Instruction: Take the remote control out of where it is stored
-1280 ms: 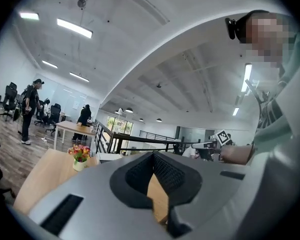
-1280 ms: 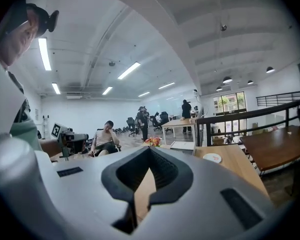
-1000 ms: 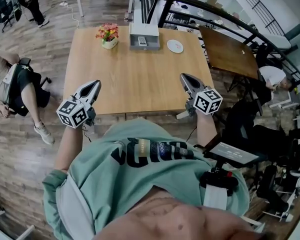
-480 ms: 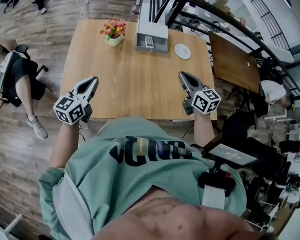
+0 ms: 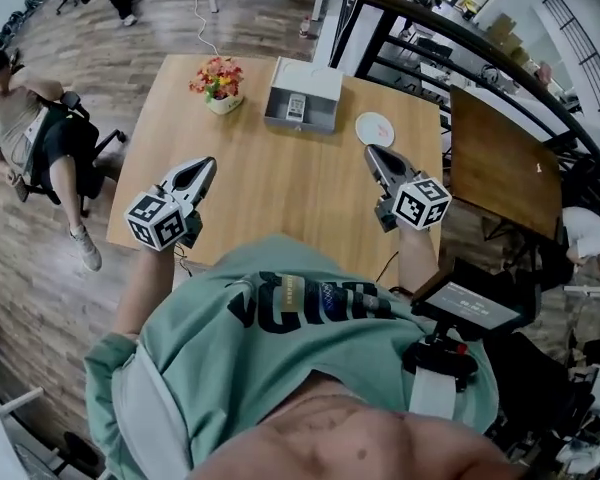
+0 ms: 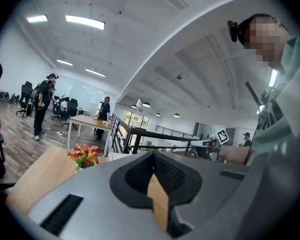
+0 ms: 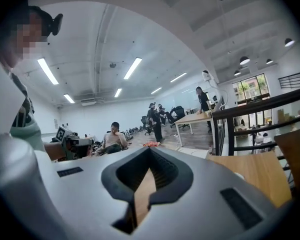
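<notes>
We hold both claws low over the near half of the table (image 5: 270, 183), touching nothing. The left claw (image 5: 206, 164) sits ctr-left in the head view, marker cube toward us, tip aimed at the table's far side. In its own view the jaws are pressed together at the tip w/ nothing btwn them. Only bare wood shows through the gap lower down. The right claw (image 5: 372, 151) sits ctr-right, also aimed away from us. Its own view shows the jaws closed tip to tip, likewise empty.

The remote control (image 5: 296, 107) lies inside an open grey box (image 5: 298, 124) at upper middle of the head view, near the table's far edge and well apart from both claws. It's a small pale bar lying lengthwise away from us; its buttons are too small to make out. Just left of the box stands a pot of flowers (image 5: 216, 78) in red, pink & yellow. To the box's right lies a white round plate (image 5: 374, 129), in the pic just above the right claw's tip.

At the left edge a seated person (image 5: 25, 133) is on an office chair over wood-plank floor (image 5: 40, 298). At the right a darker second table (image 5: 500, 163) stands below a black railing (image 5: 420, 18).
</notes>
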The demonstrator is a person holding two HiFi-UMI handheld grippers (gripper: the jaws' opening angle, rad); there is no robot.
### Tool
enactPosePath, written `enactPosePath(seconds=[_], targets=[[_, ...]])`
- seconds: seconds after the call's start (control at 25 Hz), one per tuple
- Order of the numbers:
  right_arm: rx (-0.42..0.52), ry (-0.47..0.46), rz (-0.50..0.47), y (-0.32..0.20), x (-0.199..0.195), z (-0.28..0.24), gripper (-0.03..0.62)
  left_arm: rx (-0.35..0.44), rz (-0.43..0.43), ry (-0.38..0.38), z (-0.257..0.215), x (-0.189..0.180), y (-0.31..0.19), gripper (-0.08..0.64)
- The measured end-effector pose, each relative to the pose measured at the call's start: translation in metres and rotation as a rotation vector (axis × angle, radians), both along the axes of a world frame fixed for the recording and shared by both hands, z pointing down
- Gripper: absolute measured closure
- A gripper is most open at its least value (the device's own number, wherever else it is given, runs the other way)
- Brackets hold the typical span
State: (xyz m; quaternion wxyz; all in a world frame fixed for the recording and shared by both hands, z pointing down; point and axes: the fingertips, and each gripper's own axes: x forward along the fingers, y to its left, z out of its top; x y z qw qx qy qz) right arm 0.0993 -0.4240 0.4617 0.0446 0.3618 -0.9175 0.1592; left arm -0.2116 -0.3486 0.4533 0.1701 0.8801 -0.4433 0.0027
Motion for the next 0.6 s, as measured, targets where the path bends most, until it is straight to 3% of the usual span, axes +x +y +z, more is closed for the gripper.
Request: enactPosePath(seconds=[0.16, 0.28, 0.48, 0.6], targets=[[-0.029, -0.031, -0.04, -0.025, 0.022, 0.029, 0.588, -0.062, -0.033, -0.054, -0.001, 0.026, -0.011, 0.558], [-0.065, -0.058, -0.014, -0.041, 0.035, 0.05, 0.588, -0.091, -0.031, -0.117, 0.008, 0.036, -0.021, 0.558], [-0.104, -0.092, 0.048, -0.048, 0.007, 0.067, 0.588, -0.134, 0.004, -0.159, 0.03, 0.015, -0.041, 0.558], [-0.14, -0.104, 0.077, -0.036, -0.005, 0.072, 0.588, -0.147, 0.072, -0.183, 0.042, 0.016, -0.067, 0.558]])
